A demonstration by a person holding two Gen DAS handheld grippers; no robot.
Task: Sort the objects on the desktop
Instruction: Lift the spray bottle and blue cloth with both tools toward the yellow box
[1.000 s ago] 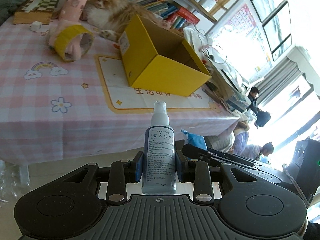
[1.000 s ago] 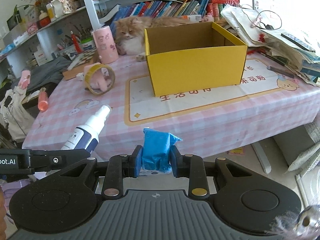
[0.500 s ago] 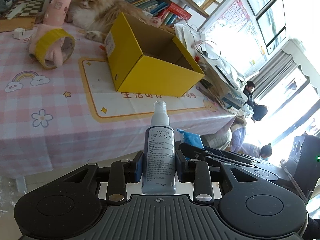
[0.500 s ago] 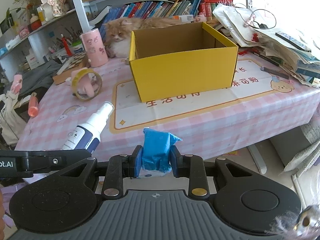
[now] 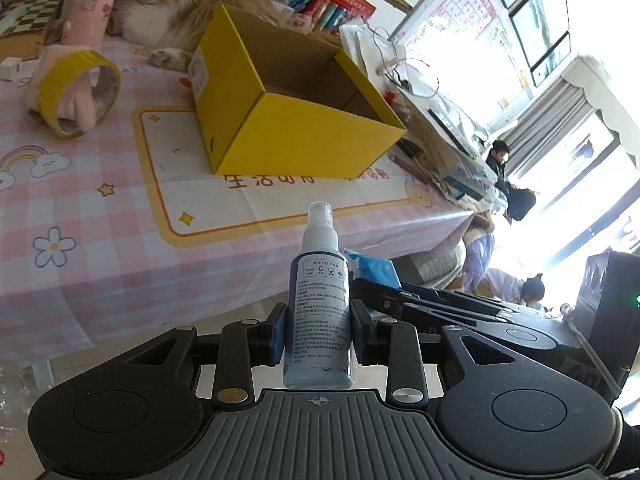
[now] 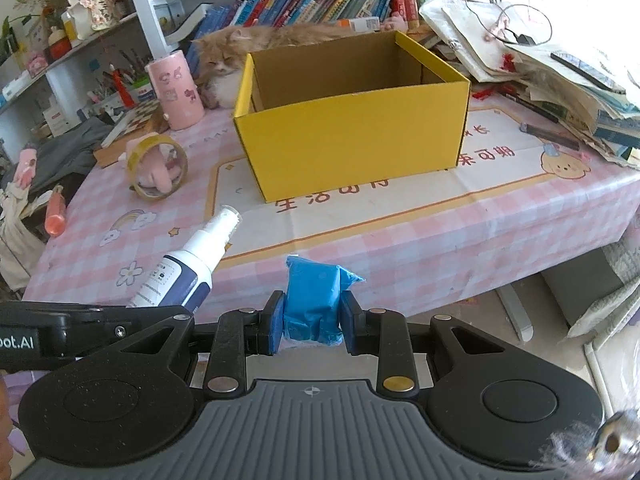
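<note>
My left gripper (image 5: 319, 330) is shut on a small spray bottle (image 5: 319, 312), white cap up, held off the table's near edge. In the right wrist view the same spray bottle (image 6: 188, 272) leans in from the left. A crumpled blue packet (image 6: 314, 304) is pinched in my right gripper (image 6: 312, 324), also short of the table edge; the blue packet (image 5: 372, 268) peeks out behind the bottle in the left wrist view. An open yellow cardboard box (image 6: 352, 136) stands empty on the pink checked tablecloth (image 6: 440, 232), seen again as the yellow box (image 5: 288, 108) from the left wrist.
A roll of yellow tape (image 6: 157, 166) around a pink toy lies left of the box, with a pink cylinder (image 6: 175, 90) behind it. An orange cat (image 6: 240, 56) rests behind the box. Papers and books (image 6: 560, 76) pile up at the right; people (image 5: 504, 168) sit by the window.
Both grippers have moved closer to the table with their loads still held. The yellow box and tape roll appear larger and nearer in both views.
</note>
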